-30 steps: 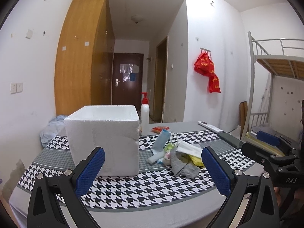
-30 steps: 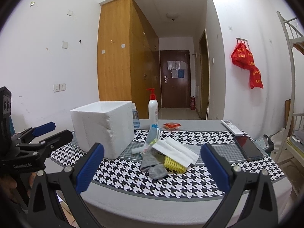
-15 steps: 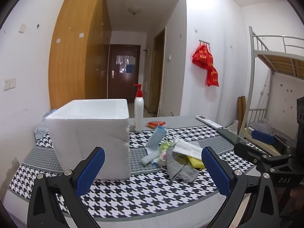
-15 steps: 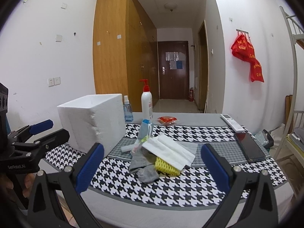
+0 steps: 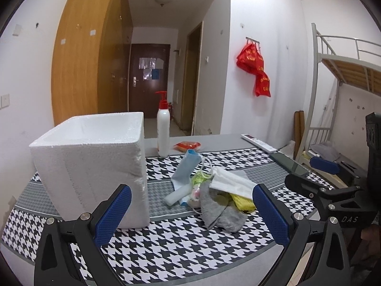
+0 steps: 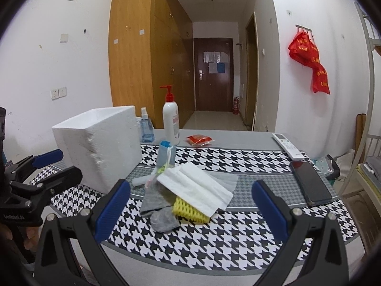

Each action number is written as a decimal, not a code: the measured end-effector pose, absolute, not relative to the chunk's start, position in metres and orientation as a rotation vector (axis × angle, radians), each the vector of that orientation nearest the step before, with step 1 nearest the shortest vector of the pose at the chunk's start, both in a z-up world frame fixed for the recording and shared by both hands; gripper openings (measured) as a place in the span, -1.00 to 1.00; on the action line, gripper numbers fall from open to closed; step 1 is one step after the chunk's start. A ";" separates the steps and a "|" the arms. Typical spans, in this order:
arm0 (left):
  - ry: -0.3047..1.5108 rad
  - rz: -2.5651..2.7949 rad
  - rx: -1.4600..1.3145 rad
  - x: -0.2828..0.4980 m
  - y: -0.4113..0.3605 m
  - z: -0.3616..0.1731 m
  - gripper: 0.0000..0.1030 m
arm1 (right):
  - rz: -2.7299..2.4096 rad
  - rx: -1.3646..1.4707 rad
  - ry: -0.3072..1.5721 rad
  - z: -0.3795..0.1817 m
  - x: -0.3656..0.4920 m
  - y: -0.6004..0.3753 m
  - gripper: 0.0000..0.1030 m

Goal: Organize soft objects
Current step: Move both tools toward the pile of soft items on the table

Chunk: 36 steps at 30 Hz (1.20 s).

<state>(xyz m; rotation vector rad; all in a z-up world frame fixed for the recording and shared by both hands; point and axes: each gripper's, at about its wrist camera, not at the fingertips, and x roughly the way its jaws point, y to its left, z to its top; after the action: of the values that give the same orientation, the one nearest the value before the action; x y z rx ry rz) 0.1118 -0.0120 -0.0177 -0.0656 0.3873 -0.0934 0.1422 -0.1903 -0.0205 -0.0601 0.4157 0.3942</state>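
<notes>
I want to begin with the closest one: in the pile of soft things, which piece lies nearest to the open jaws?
The grey sock, at the pile's front edge, nearest both cameras.

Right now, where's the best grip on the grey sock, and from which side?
Probably the rounded toe end of the grey sock, taken from above on the near side. That end lies flat on the tablecloth, clear of the pile, while its other end runs under the white cloth and yellow mesh. The right gripper is open and nearly lined up with it.

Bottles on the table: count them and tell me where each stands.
2. The white pump bottle stands behind the pile; the small blue spray bottle stands beside the foam box. More may hide behind the box.
</notes>
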 end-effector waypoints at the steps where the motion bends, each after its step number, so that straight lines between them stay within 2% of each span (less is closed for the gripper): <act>1: 0.389 -0.100 -0.066 0.113 -0.011 -0.019 0.98 | 0.387 -0.060 0.420 -0.022 0.143 -0.190 1.00; 36: 0.639 -0.136 -0.061 0.203 -0.041 -0.074 0.98 | 0.504 -0.112 0.681 -0.069 0.250 -0.188 0.99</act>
<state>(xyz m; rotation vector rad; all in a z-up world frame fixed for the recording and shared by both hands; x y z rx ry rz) 0.2030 -0.0410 -0.0739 -0.0609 0.6390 -0.1356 0.2502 -0.1880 -0.0689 -0.1125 0.6812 0.5044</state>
